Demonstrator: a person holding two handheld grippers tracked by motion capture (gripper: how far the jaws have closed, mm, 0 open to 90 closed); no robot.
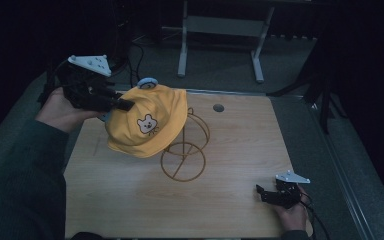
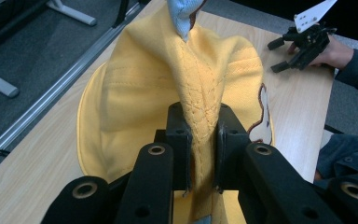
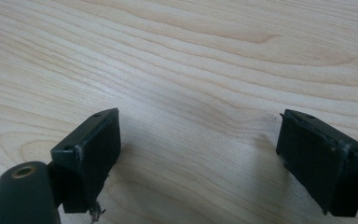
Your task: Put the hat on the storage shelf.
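In the high view, a yellow bear cap (image 1: 147,122) is held above the gold wire stand (image 1: 184,150) by the left gripper (image 1: 125,104). In the left gripper view, its jaws are clamped on a fold of the cap's fabric, so the hanging step seems to be in hand, and lowering onto the stand is probably needed next. In the right gripper view, the right gripper (image 3: 198,158) is seen wide open and empty over the wooden table (image 3: 191,60).

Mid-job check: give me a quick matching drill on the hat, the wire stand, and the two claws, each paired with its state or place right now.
Things:
1. yellow hat
2. wire stand
3. left claw
4. right claw

States:
A. open, nothing between the jaws, low over the bare table
B. shut on a fold of fabric
C. held up off the table, bear picture on its side
D. gold-coloured, standing on the table, partly behind the hat

Pairs: 1-C, 2-D, 3-B, 4-A
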